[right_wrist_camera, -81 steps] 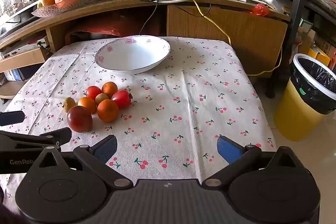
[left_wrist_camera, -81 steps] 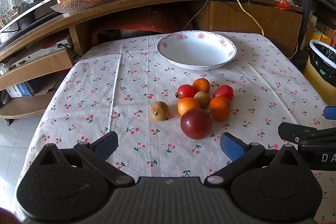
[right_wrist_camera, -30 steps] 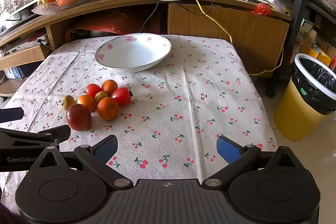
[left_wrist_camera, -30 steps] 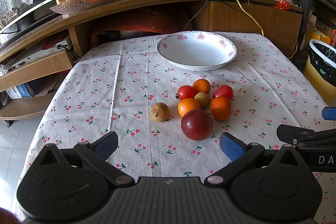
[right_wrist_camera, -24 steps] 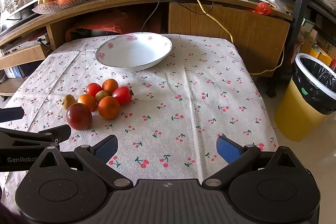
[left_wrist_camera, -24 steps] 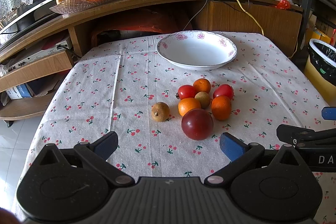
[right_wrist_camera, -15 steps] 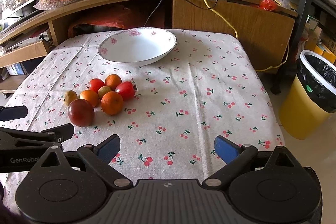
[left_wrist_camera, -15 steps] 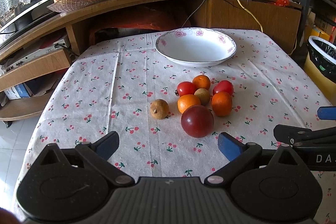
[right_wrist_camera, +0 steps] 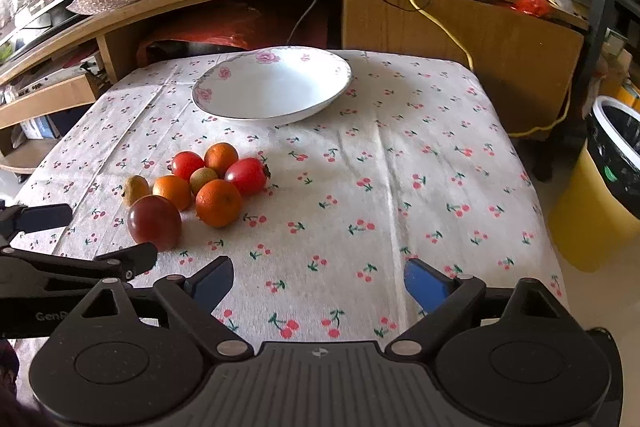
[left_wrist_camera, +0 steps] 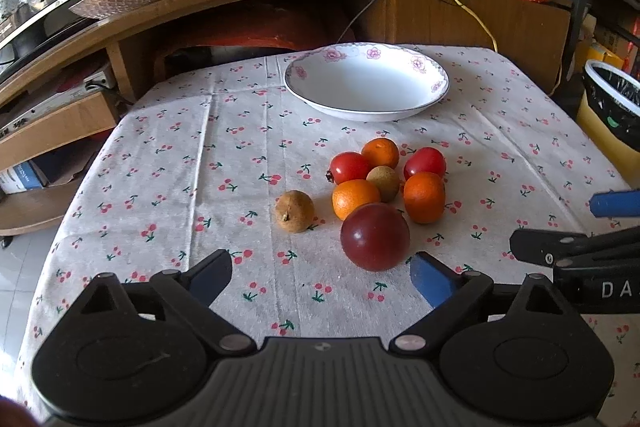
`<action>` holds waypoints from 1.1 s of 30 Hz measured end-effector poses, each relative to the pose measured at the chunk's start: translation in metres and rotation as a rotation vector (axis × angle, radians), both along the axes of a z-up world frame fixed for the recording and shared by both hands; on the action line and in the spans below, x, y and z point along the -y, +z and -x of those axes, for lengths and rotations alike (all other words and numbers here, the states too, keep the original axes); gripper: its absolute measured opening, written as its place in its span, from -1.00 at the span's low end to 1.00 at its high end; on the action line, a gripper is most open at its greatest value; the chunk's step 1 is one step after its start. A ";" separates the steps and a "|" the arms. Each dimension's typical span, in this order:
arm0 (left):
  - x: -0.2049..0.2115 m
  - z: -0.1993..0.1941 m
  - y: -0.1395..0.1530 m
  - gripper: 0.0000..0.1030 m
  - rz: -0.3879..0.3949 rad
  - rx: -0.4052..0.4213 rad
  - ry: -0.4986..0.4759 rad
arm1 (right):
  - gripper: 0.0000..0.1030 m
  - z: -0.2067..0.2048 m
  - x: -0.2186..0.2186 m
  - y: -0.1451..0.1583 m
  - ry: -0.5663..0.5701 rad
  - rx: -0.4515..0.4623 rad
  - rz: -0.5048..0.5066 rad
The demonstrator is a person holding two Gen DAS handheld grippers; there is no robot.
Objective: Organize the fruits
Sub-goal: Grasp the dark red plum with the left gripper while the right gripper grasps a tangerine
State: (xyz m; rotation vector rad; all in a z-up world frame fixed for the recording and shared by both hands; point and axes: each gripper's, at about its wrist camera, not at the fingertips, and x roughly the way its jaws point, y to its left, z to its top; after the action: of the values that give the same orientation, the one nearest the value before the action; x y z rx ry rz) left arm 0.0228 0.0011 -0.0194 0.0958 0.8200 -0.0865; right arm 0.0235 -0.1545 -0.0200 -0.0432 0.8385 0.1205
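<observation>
Currently the left gripper (left_wrist_camera: 320, 277) hovers low over the near edge of the table (left_wrist_camera: 168, 163), its blue-tipped fingers (left_wrist_camera: 210, 277) spread wide with nothing between them. The right gripper (right_wrist_camera: 318, 279) hangs just beside it, equally wide open and empty, over bare cloth.

A cluster of fruit lies mid-table. In the left view the plum (left_wrist_camera: 375, 237), dark red and largest, sits at 1 o'clock from the left gripper, just past its right fingertip. Behind the plum, touching or nearly so, are three oranges (left_wrist_camera: 424, 197), two tomatoes (left_wrist_camera: 349, 167) and a small tan fruit (left_wrist_camera: 383, 183) in the middle. A brown fruit (left_wrist_camera: 294, 211) lies a little apart at the cluster's 9 o'clock.

The bowl (left_wrist_camera: 366, 83), white with pink flowers, stands empty at 12 o'clock beyond the cluster. From the right view the cluster is at 10 o'clock, with the plum (right_wrist_camera: 155, 223) nearest the left gripper's finger. A bin (right_wrist_camera: 612, 179) stands off the table at 3 o'clock.
</observation>
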 end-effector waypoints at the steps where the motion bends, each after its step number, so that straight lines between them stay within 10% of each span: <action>1: 0.001 -0.002 -0.001 0.96 -0.002 -0.004 -0.006 | 0.67 -0.002 0.000 0.000 0.007 0.001 0.000; 33: 0.008 -0.023 -0.009 -0.08 0.079 -0.058 -0.073 | 0.21 -0.050 -0.016 0.002 0.202 -0.089 -0.145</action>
State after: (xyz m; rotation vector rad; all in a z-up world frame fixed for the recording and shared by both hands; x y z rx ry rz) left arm 0.0461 -0.0067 -0.0280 0.0487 0.8704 -0.1909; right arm 0.0736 -0.1385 -0.0183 0.0142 0.9112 0.3755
